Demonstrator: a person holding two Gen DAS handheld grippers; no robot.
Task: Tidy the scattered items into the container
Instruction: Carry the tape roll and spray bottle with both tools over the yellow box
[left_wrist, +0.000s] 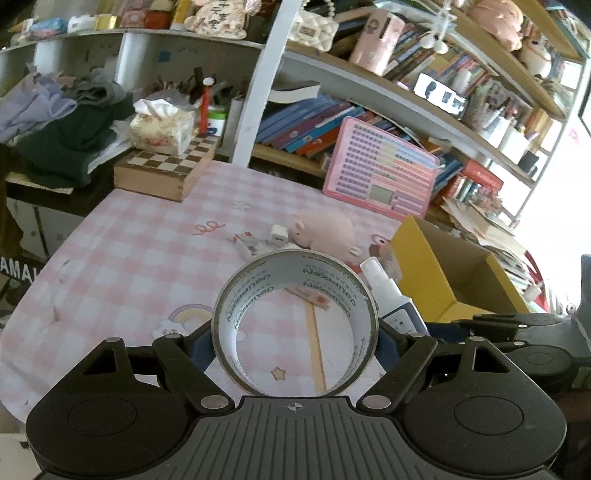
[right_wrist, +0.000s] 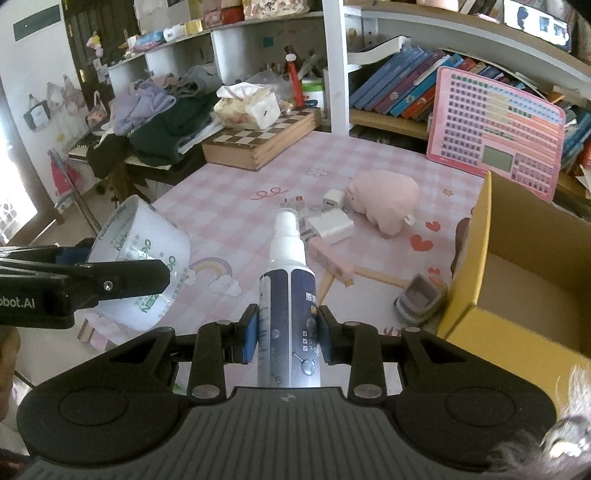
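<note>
Daylight floods both views, blown out white at the left wrist view's right edge. Fisheye distortion curves the shelves (left_wrist: 388, 96). The grey toy (right_wrist: 419, 301) beside the box (right_wrist: 480, 280) is motion-blurred.

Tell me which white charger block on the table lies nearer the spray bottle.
The larger flat charger; the small cube charger sits farther back, by the pink pig.
</note>
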